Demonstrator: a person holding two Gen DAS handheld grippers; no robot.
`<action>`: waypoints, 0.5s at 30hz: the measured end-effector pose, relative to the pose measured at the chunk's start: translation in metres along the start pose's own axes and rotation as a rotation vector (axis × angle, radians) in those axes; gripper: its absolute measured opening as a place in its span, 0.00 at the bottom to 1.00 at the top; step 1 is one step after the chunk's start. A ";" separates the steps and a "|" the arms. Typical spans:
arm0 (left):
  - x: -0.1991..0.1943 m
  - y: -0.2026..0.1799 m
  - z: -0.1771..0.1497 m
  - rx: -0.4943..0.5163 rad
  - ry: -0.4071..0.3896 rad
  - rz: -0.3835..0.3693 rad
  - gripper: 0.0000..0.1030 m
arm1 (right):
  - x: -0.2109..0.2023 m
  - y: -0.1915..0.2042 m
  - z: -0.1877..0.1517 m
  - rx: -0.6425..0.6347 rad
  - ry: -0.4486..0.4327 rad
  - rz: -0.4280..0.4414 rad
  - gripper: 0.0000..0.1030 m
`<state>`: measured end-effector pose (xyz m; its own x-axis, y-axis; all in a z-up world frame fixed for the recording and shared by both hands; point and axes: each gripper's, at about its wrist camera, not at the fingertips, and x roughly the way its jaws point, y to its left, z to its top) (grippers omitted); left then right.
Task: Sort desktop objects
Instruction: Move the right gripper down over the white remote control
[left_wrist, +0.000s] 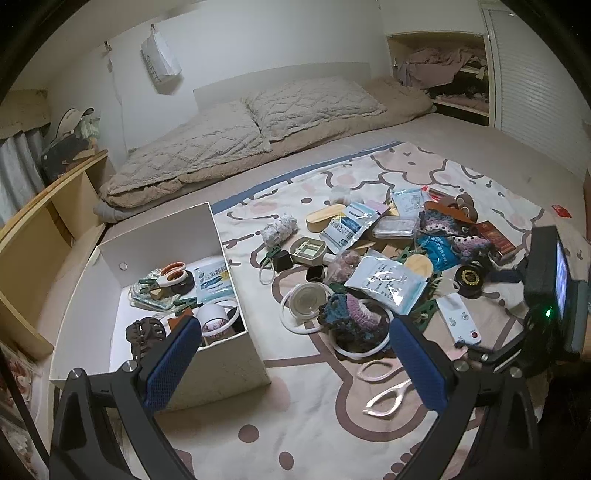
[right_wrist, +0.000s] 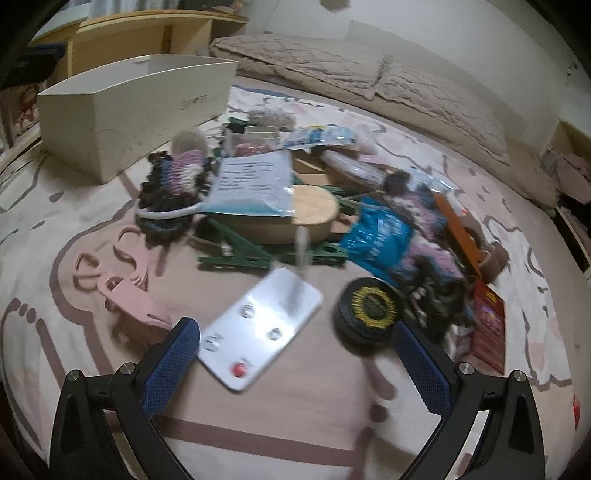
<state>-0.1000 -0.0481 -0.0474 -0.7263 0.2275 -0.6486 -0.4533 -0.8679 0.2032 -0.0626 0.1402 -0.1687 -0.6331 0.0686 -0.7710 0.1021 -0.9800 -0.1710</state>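
A pile of small objects lies on a patterned blanket. A white box at the left holds orange-handled scissors, a tape roll and packets. My left gripper hangs open above the blanket between the box and the pile, holding nothing. My right gripper is open low over the blanket, with a white remote and a black round tin just ahead of its fingers. In the left wrist view the right gripper's body shows at the right edge beside the remote.
Pink scissors lie left of the remote. Crochet pieces, a wooden oval box, green clips, blue packets and a red box crowd the pile. Pillows and a wooden shelf lie beyond.
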 end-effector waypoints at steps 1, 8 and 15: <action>0.000 0.001 0.000 -0.002 0.000 0.000 1.00 | 0.000 0.004 0.001 -0.005 -0.001 0.009 1.00; 0.001 0.007 -0.004 -0.013 0.012 -0.001 1.00 | -0.001 0.032 0.007 -0.040 -0.002 0.081 1.00; 0.003 0.007 -0.006 -0.006 0.019 -0.003 1.00 | -0.002 -0.008 0.014 0.085 -0.021 0.244 1.00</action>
<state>-0.1026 -0.0564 -0.0522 -0.7148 0.2221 -0.6631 -0.4529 -0.8695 0.1969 -0.0731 0.1449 -0.1573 -0.6137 -0.1744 -0.7700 0.1892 -0.9794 0.0710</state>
